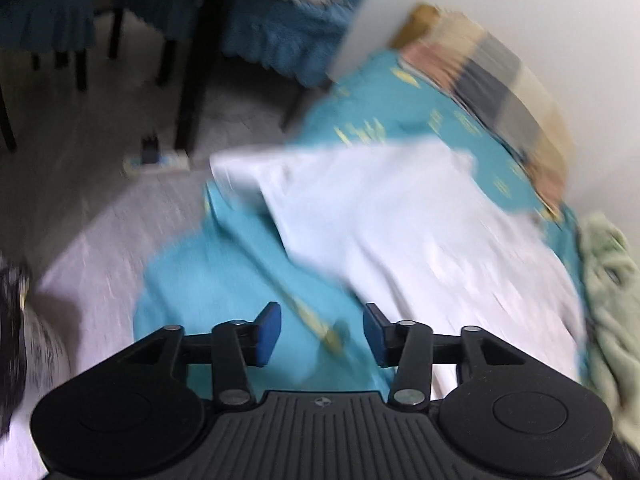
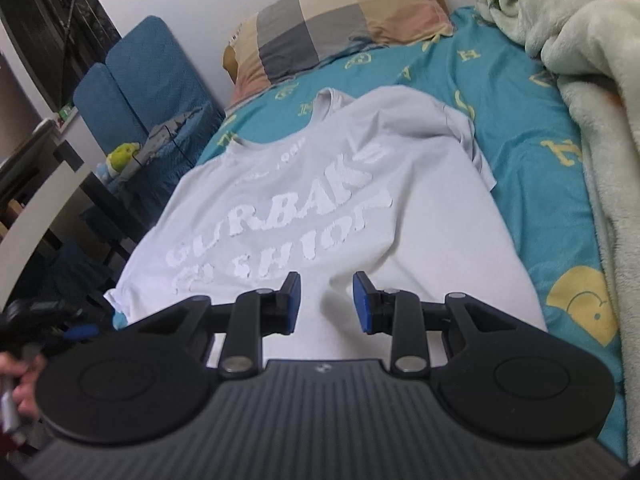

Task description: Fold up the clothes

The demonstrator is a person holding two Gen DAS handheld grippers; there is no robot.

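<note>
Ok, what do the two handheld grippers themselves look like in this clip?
They look identical. The left gripper and right gripper each have a black ribbed body with a small round emblem, two round black discs at the sides, black linkage arms with silver pivot pins, and flat blue pads on the fingers. No cables or sleeves show.

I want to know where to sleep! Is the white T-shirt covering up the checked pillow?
No, the white T-shirt lies flat on the blue sheet, and the checked pillow sits uncovered beyond its collar.
</note>
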